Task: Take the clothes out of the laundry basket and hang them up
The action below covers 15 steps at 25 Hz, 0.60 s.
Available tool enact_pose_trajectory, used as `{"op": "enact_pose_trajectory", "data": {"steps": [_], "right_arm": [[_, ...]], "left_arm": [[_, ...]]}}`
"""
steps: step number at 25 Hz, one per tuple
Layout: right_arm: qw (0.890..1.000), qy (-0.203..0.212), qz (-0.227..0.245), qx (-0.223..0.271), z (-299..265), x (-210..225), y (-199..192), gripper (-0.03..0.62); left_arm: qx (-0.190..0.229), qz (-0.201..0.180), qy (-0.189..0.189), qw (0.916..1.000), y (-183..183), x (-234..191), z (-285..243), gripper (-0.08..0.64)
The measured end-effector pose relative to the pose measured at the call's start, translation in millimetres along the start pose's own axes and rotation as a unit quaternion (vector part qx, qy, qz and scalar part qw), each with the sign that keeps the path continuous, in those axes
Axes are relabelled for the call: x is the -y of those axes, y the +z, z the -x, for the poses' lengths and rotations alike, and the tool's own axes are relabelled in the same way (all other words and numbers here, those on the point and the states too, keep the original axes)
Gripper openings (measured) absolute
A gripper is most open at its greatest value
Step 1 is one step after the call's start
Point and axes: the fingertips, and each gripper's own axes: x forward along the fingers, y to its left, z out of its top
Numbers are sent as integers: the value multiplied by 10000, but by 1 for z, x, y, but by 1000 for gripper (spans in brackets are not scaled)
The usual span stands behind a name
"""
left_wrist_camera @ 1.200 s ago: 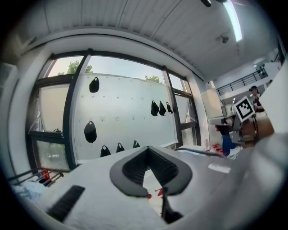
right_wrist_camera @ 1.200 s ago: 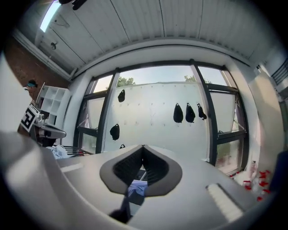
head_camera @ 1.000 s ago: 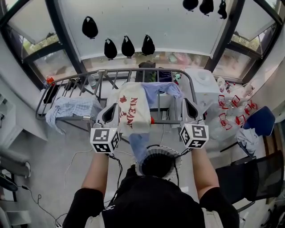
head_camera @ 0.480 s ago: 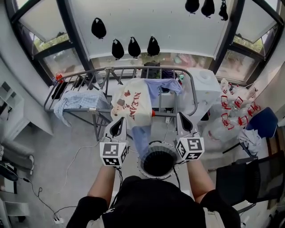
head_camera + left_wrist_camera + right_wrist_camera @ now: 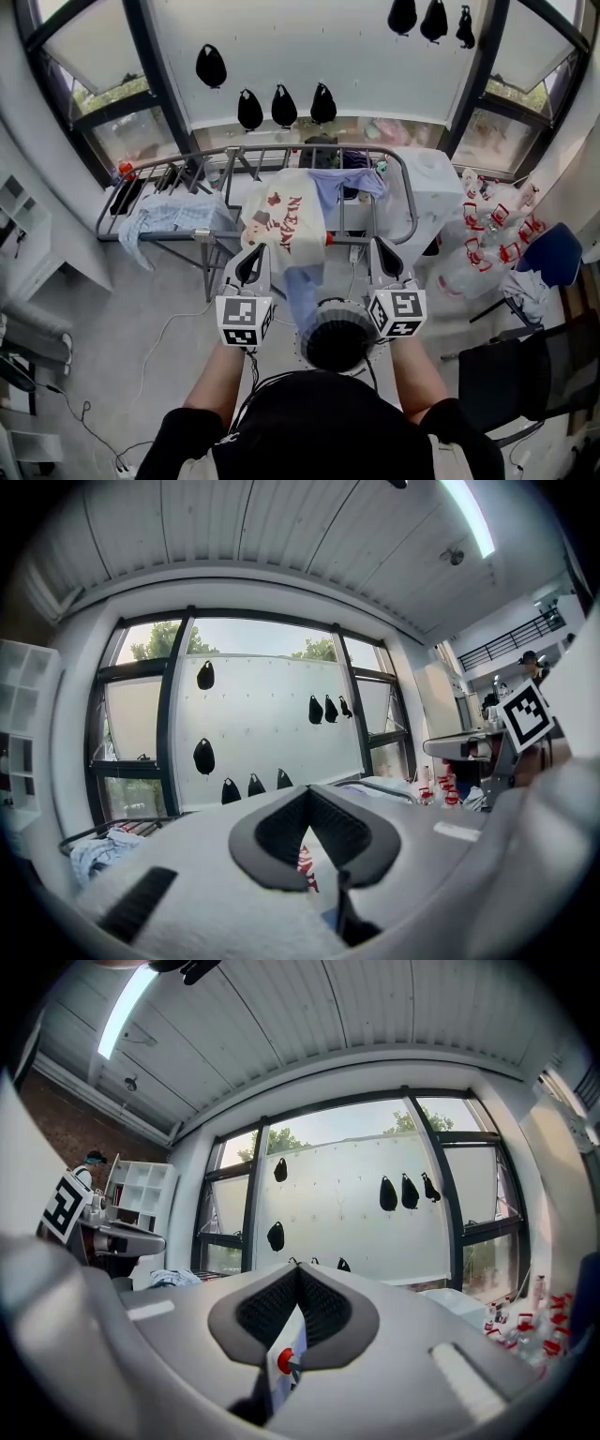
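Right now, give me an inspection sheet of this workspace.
Surface: grey floor; metal drying rack stands on it.
Job's things: white T-shirt with red print, light blue garment and blue checked shirt draped over the rack; laundry basket not seen.
Clutter: red-and-white items by the right window.
Grippers: left gripper and right gripper both shut, empty, short of the rack.
Cables: thin cable on the floor at left.
Surroundings: windows; black shapes on a white panel; dark chair at right.
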Motion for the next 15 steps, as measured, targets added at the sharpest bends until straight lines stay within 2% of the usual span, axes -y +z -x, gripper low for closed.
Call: {"op": "enact_pose_trajectory", "data": {"steps": [6,15], "right_arm": [[10000,-52,22,-39,4,-8,-5,12],[9999,124,63,-17,7,-19,-8,12]], "left_arm": [[4,20,-25,10000,-2,-5,4,3],[8,-24,-66,10000,-3,-2,3,4]]}}
